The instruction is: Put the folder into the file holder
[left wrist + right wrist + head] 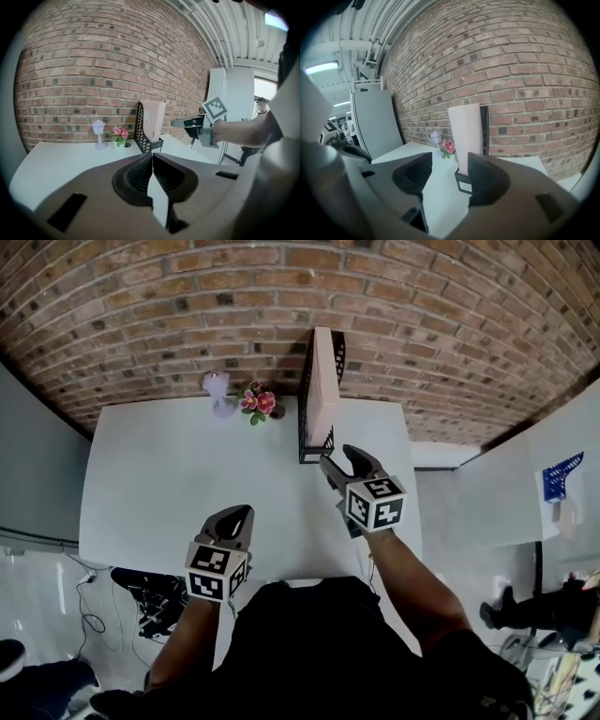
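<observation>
A pale pink folder [323, 381] stands upright inside the black mesh file holder [305, 418] at the far edge of the white table [169, 484], against the brick wall. My right gripper [340, 461] hovers just in front of the holder, open, with nothing between its fingers; in the right gripper view the folder [465, 133] and holder [484, 126] show beyond the jaws. My left gripper [239, 514] hangs over the table's near edge, shut and empty. From the left gripper view, the folder [153, 119] sits in the holder [142, 133], with the right gripper [180, 123] to their right.
A small lilac lamp ornament [218, 393] and a pink flower posy [259, 403] stand at the table's back, left of the holder. White partitions flank the table. Cables [141, 601] lie on the floor at the lower left. The table's right edge runs close to the right gripper.
</observation>
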